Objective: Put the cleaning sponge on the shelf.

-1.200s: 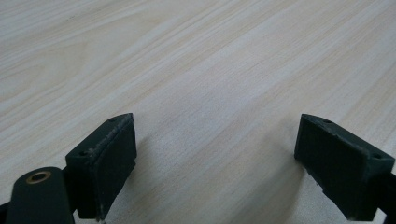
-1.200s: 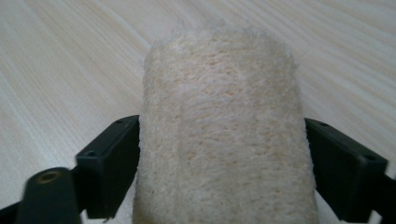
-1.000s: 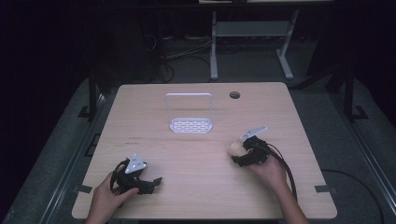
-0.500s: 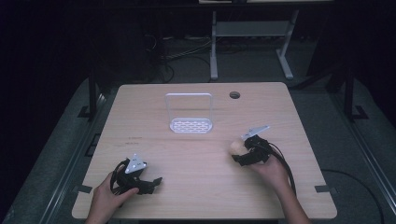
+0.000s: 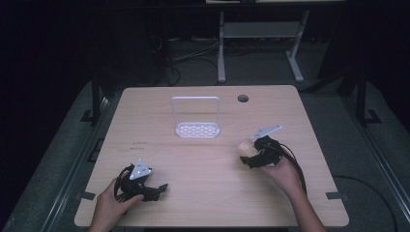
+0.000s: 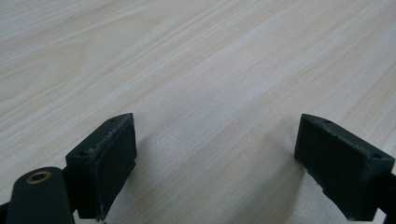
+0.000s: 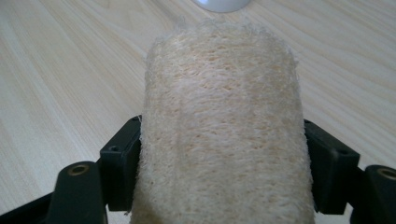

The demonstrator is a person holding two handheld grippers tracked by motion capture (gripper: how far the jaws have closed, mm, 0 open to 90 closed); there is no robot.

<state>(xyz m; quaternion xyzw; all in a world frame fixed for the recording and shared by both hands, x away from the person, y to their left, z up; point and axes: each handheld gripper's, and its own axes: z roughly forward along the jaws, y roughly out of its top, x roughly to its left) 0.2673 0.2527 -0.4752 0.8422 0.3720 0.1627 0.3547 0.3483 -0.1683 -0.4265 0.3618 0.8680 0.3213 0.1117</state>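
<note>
A beige loofah sponge [image 7: 224, 126] stands between the jaws of my right gripper [image 7: 224, 163], which press on both its sides. In the high view the same loofah sponge [image 5: 245, 147] sits at the tip of my right gripper [image 5: 249, 155], right of the table's middle. My left gripper [image 5: 157, 189] rests near the front left of the table with its jaws wide apart. In the left gripper view my left gripper [image 6: 215, 158] has only bare wood between its pads.
A white rack [image 5: 196, 117] with a perforated base and an upright wire frame stands at the back middle of the wooden table [image 5: 203, 159]. A round cable hole [image 5: 242, 98] lies behind it to the right. The white base [image 7: 219, 3] edges into the right gripper view.
</note>
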